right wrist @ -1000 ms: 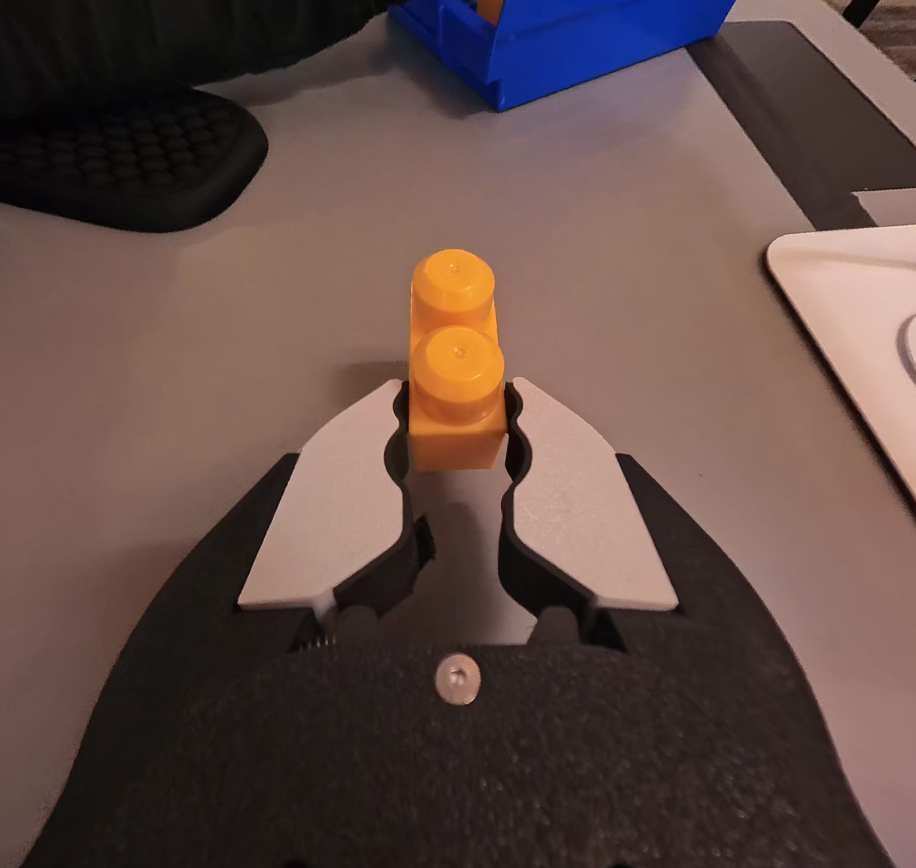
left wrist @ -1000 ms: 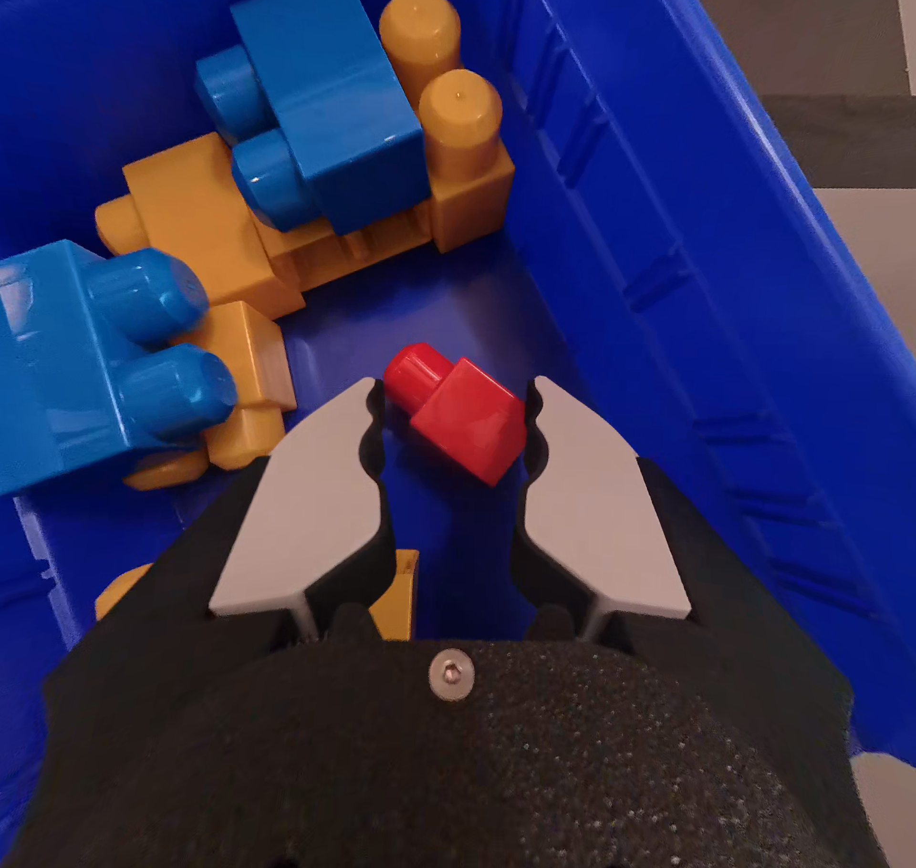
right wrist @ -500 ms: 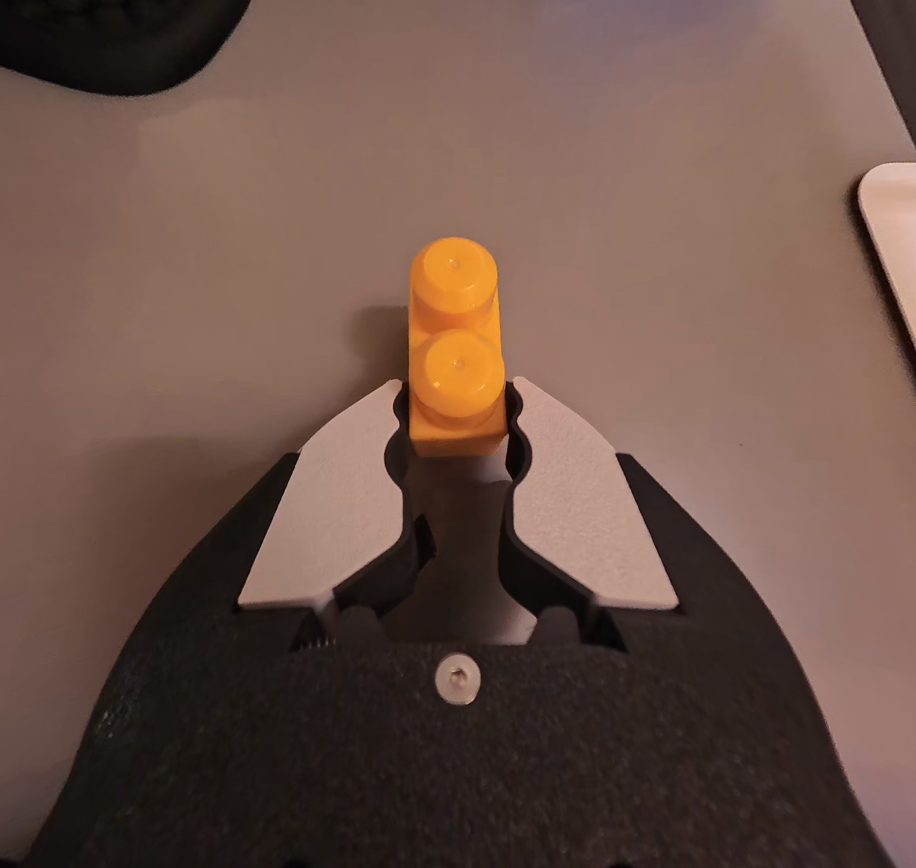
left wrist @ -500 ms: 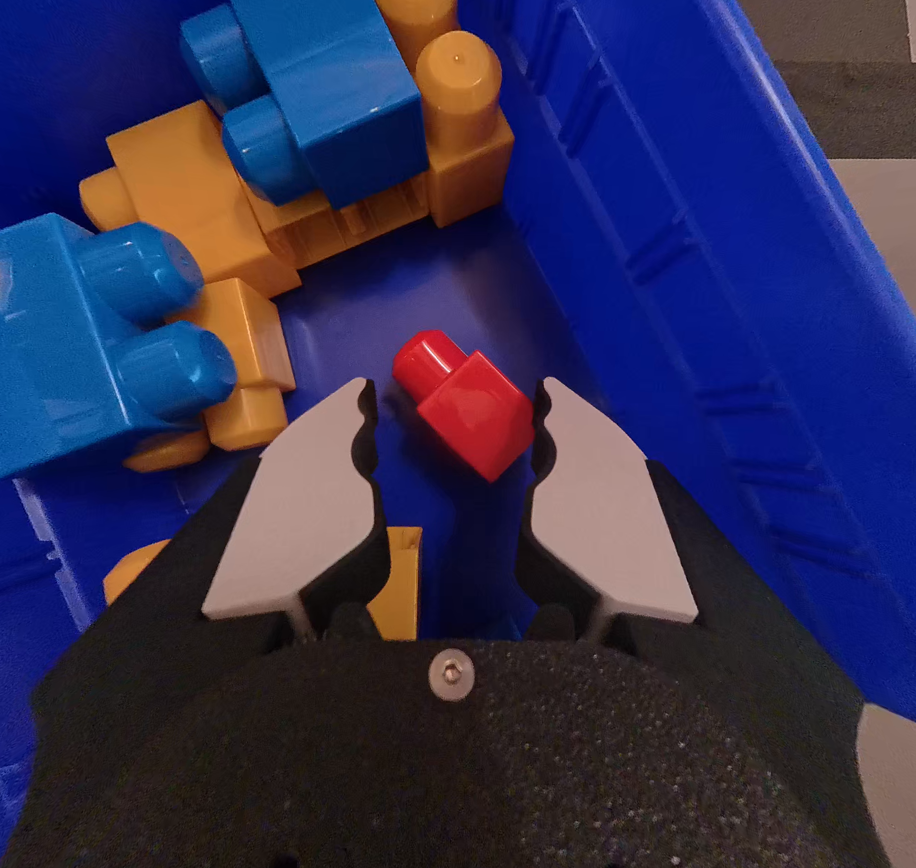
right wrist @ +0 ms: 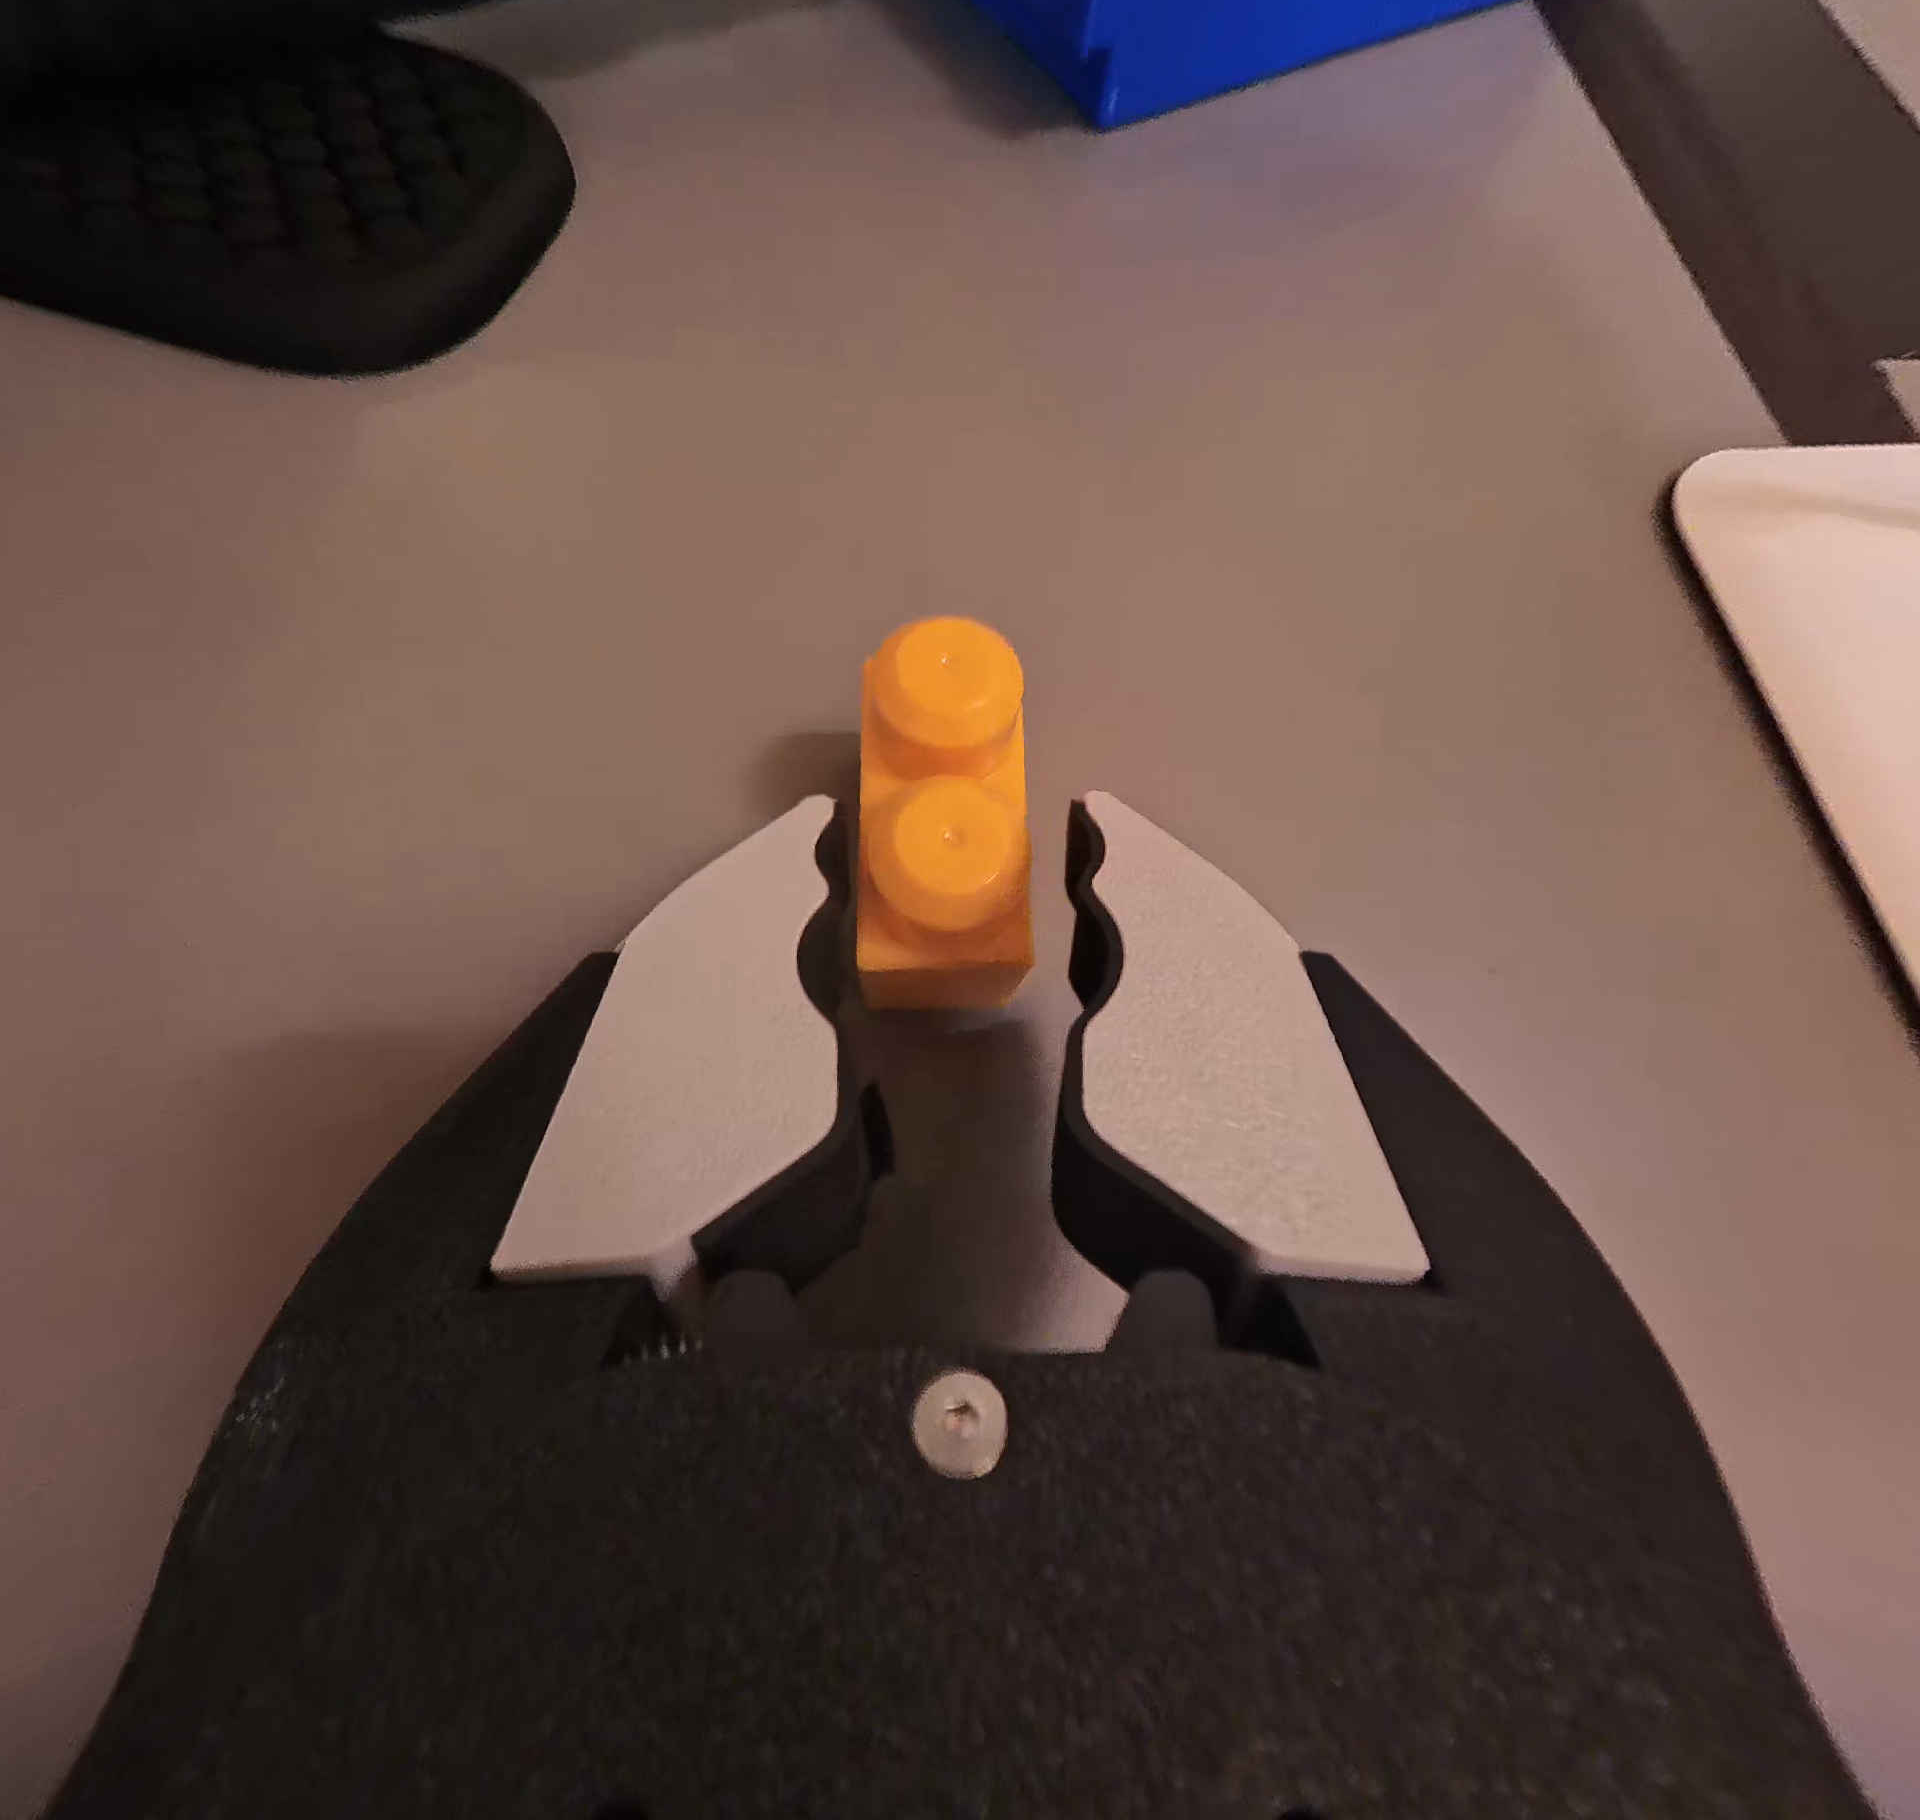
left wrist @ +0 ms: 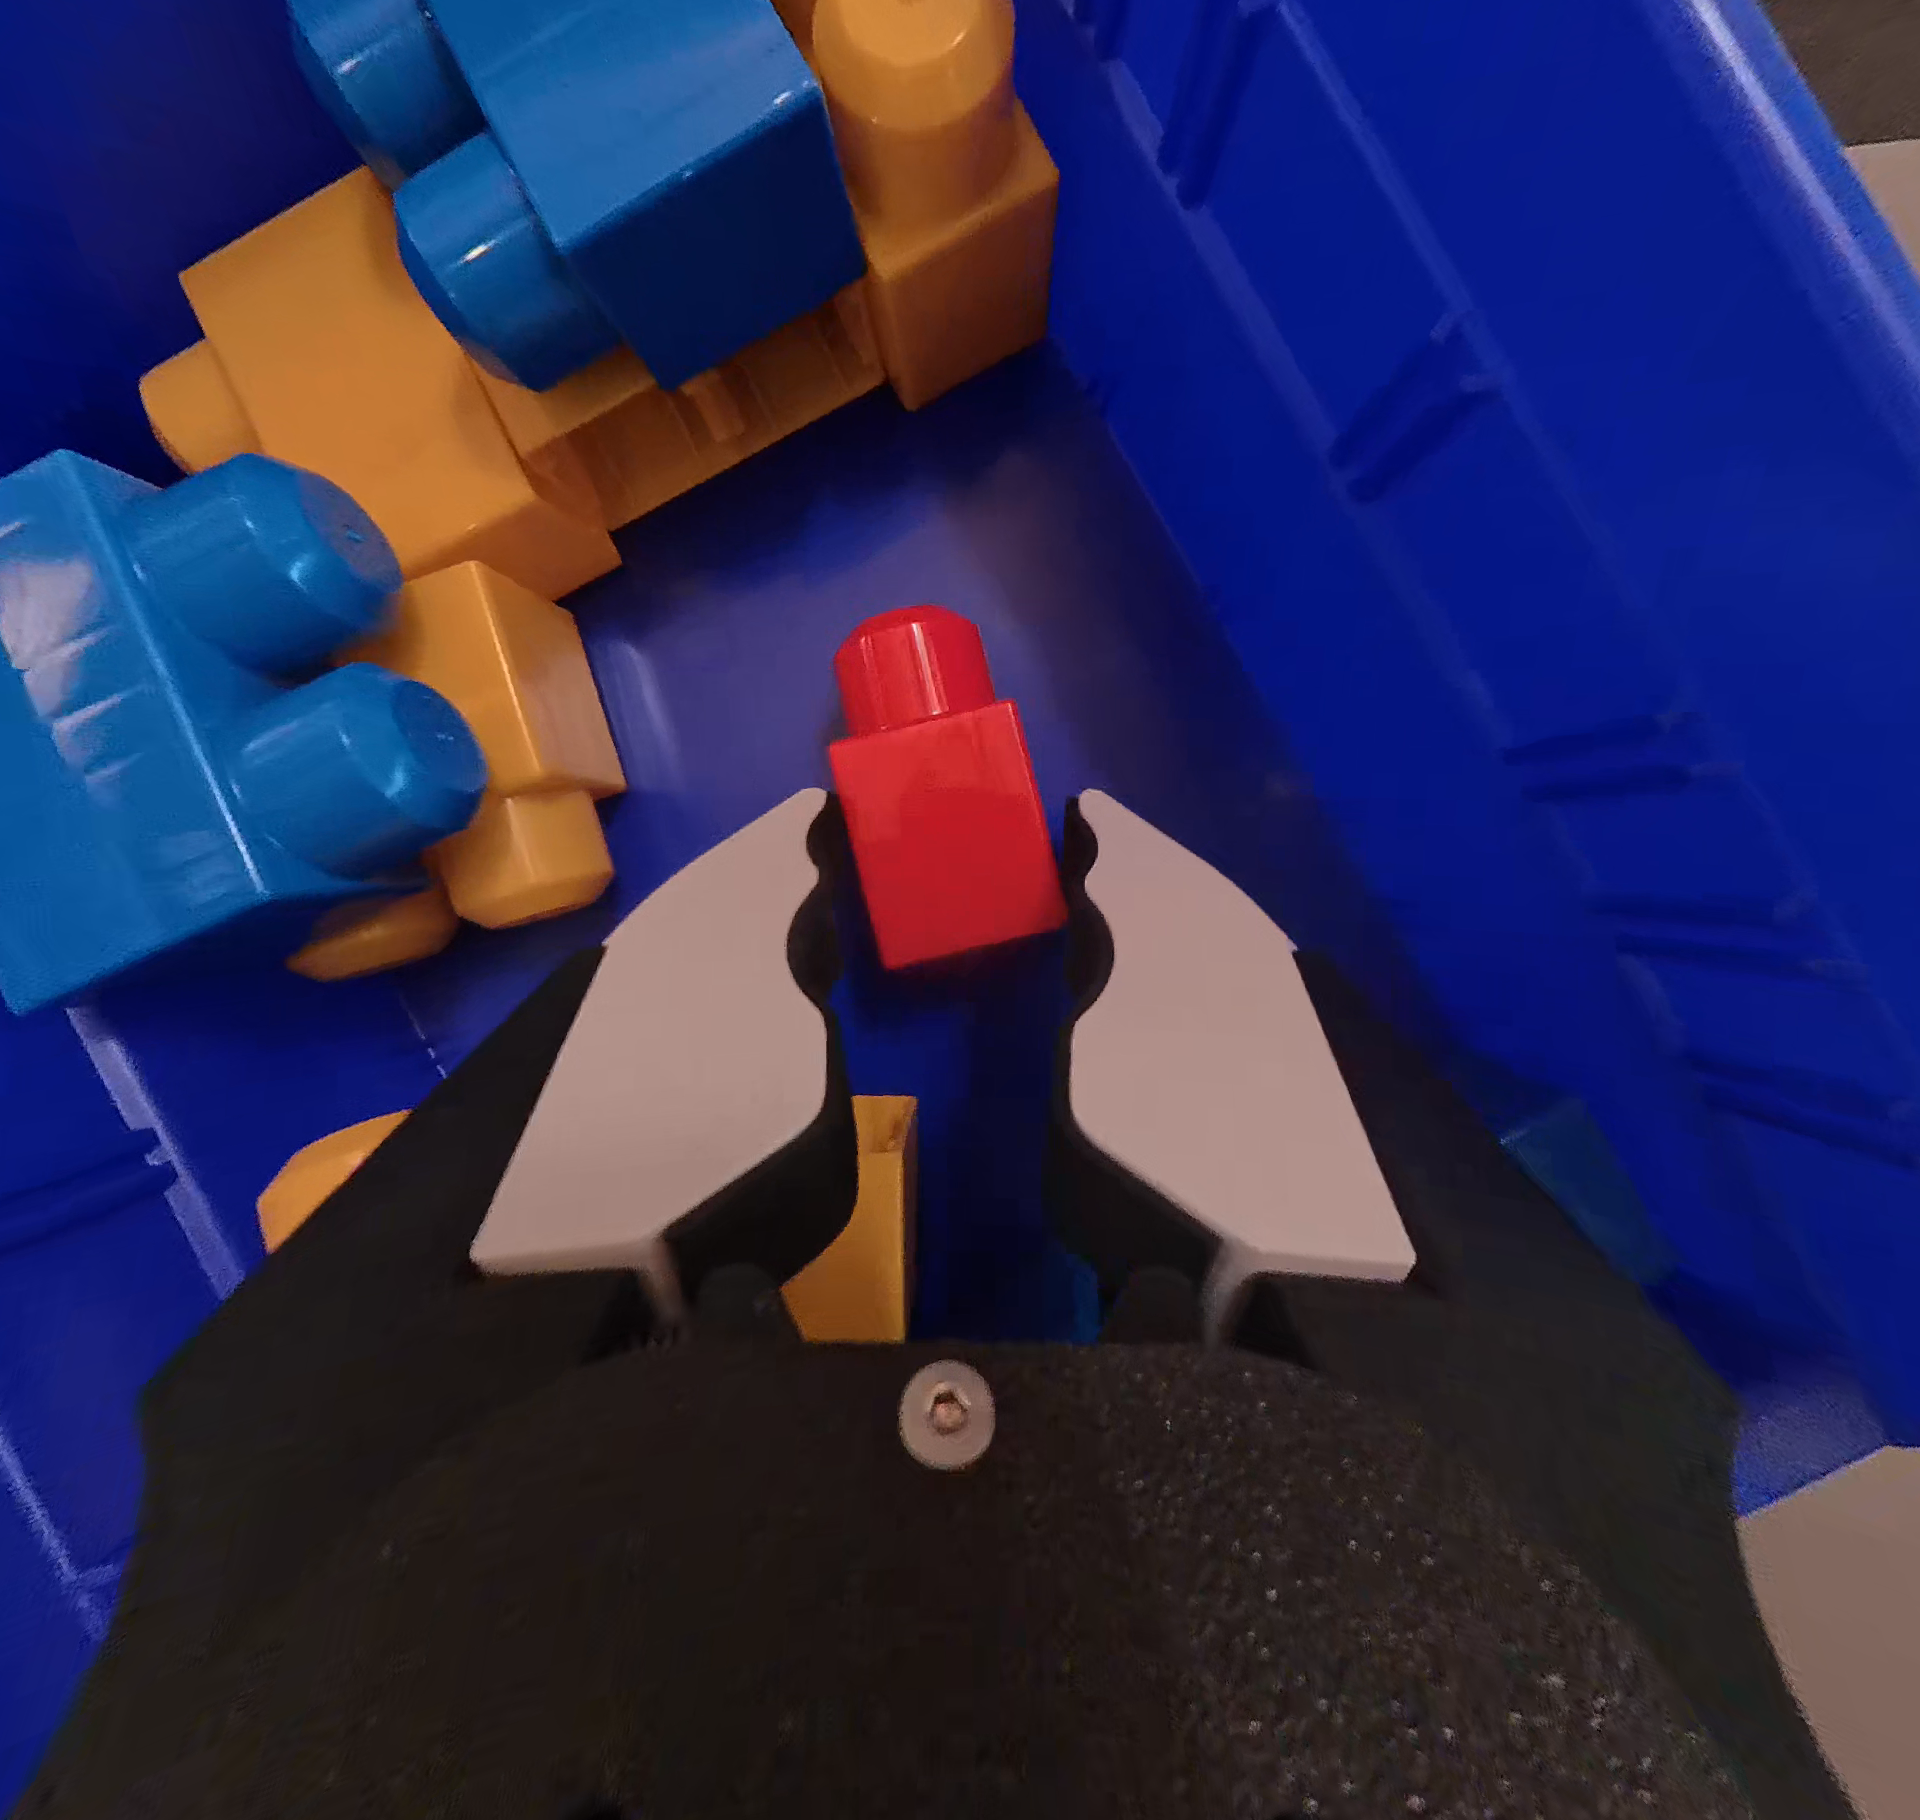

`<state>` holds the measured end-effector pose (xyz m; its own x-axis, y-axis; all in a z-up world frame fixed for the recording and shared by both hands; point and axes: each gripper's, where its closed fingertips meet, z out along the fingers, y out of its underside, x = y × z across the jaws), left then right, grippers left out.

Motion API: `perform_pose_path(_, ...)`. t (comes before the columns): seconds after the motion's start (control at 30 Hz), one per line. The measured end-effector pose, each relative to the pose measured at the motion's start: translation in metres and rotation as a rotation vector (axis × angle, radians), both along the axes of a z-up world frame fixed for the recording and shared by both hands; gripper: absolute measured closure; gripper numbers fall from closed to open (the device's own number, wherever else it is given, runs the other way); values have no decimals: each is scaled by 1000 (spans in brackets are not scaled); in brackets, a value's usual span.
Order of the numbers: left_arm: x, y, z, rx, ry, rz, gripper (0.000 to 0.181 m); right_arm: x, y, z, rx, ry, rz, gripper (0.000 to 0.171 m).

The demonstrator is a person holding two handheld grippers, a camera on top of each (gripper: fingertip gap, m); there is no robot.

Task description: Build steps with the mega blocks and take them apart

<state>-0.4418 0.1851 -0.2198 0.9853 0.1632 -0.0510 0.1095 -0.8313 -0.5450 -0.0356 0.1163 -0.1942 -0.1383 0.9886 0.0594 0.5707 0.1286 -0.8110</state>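
Two wrist-camera views of a block-building task. In the left wrist view, the left gripper (left wrist: 945,871) reaches down into a blue bin (left wrist: 1475,440). A small red block (left wrist: 951,856) with a single stud lies between its jaws, stud pointing away from the camera. The jaws close in on the block's two sides; whether they truly pinch it or only frame it cannot be told. Farther in, a heap of larger blocks fills the bin's far and left parts: a blue block (left wrist: 623,129) lies on top of orange blocks (left wrist: 343,388), an upright orange block (left wrist: 935,160) stands against the bin's right wall, and another blue block (left wrist: 156,731) lies on its side at the left edge. One more orange block (left wrist: 862,1220) shows under the gripper.

In the right wrist view, the right gripper (right wrist: 951,871) hovers low over a grey tabletop (right wrist: 1195,440). An orange two-stud block (right wrist: 943,835) stands upright on the tabletop between its jaws, which are spread, with a clear gap on the right side. The blue bin (right wrist: 1247,14) sits at the far edge, a black textured pad (right wrist: 260,201) lies far left, and a white tray (right wrist: 1829,648) lies at the right
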Motion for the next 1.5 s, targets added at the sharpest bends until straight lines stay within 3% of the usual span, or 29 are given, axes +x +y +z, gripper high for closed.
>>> perform_pose_path(0.2,-2,6,23,89,88,-61,143,-3,10,21,-22,125,-52,131)
perform_pose_path(0.4,52,28,123,554,13,-255,144,-5,9,44,-64,238,-60,131)
perform_pose_path(0.53,141,18,194,871,-248,-557,144,-6,12,60,-104,331,-80,131)
perform_pose_path(0.7,266,-40,254,1178,-755,-1053,144,-4,11,86,-174,458,-81,131)
perform_pose_path(0.8,319,-59,246,1162,-895,-1197,145,0,11,107,-222,559,-83,131)
perform_pose_path(1.03,403,-74,181,991,-919,-1370,145,8,6,144,-302,709,-68,120)
perform_pose_path(1.23,417,-74,158,943,-842,-1408,145,8,0,148,-311,724,-39,122)
perform_pose_path(1.33,420,-75,154,932,-831,-1418,144,7,-1,145,-285,715,-41,141)
perform_pose_path(1.5,421,-72,147,880,-792,-1419,145,8,2,142,-268,691,-52,143)
